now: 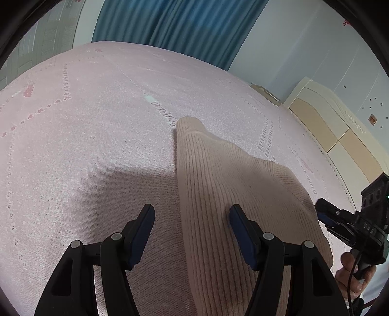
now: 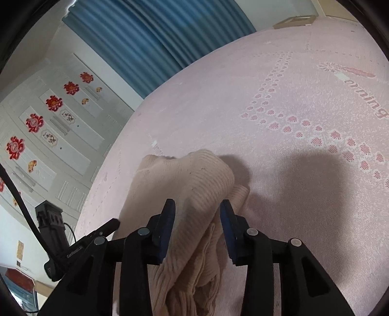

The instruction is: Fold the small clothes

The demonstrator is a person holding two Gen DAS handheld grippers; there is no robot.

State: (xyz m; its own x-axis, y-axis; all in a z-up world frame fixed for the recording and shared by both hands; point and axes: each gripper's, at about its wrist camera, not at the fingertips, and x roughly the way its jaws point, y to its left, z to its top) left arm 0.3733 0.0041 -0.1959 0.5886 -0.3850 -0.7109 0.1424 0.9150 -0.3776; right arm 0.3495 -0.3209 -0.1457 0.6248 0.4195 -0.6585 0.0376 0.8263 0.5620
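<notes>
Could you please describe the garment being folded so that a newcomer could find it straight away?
Look at the wide pink bedspread in front of the blue curtain. On it lies a beige ribbed knit garment, the only loose item there, plain against the patterned cover.

Sweater bunched on the bed
A beige ribbed sweater lies crumpled on the pink bedspread, rising between the right gripper (jaws apart, not pressing it).

Pink letters woven in bed cover, upside down, cut by edge: "orning". Same kind of words on cover in left view, too blurred to read. Small white print on other gripper's arm, too tiny.
</notes>
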